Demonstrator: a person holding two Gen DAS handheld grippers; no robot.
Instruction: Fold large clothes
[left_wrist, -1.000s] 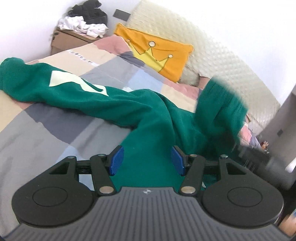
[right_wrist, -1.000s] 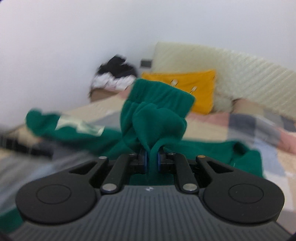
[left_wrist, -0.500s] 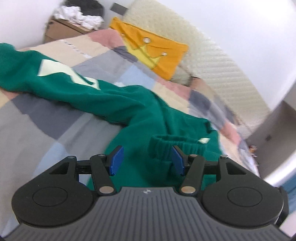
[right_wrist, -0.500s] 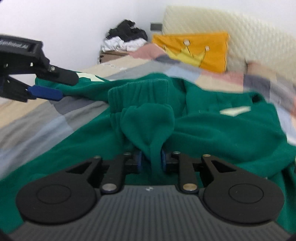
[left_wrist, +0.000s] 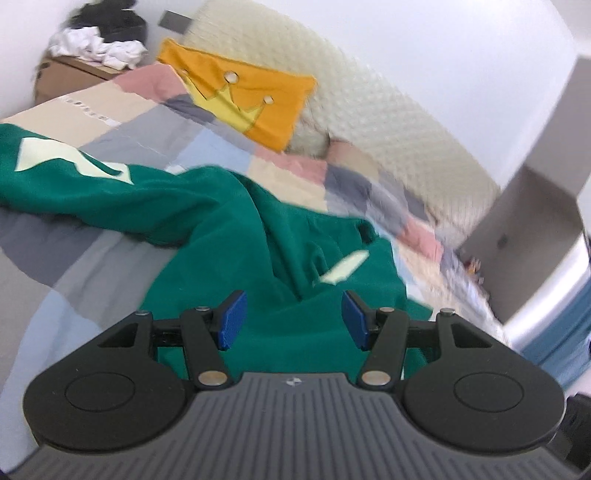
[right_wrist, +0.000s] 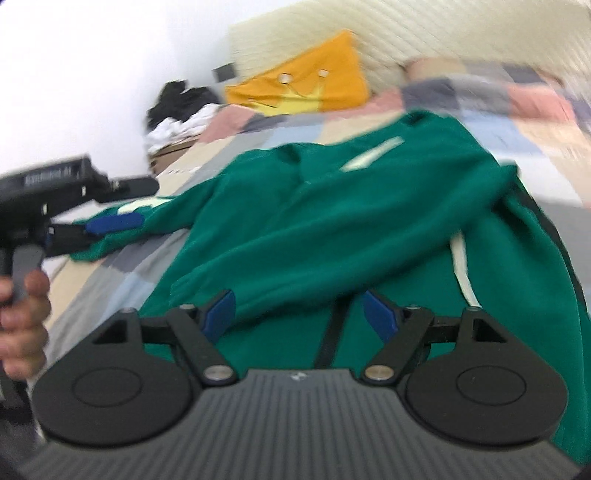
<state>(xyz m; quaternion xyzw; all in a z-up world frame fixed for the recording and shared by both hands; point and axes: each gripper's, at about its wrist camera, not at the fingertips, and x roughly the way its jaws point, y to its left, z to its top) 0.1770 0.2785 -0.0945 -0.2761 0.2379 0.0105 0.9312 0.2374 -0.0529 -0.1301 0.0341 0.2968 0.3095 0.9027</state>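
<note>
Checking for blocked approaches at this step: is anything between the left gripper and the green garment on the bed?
Nothing visible is. The left gripper hangs open directly over the green garment, with only green cloth showing between its pads. The orange pillow lies well beyond it near the headboard.

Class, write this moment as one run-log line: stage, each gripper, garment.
stage: sleeve folded in | right gripper: jaws just opened, nothing held | left gripper: open, empty | green sweatshirt: lying on bed

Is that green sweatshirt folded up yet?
Partly: the green sweatshirt lies rumpled on the bed, one sleeve stretched out sideways.
</note>
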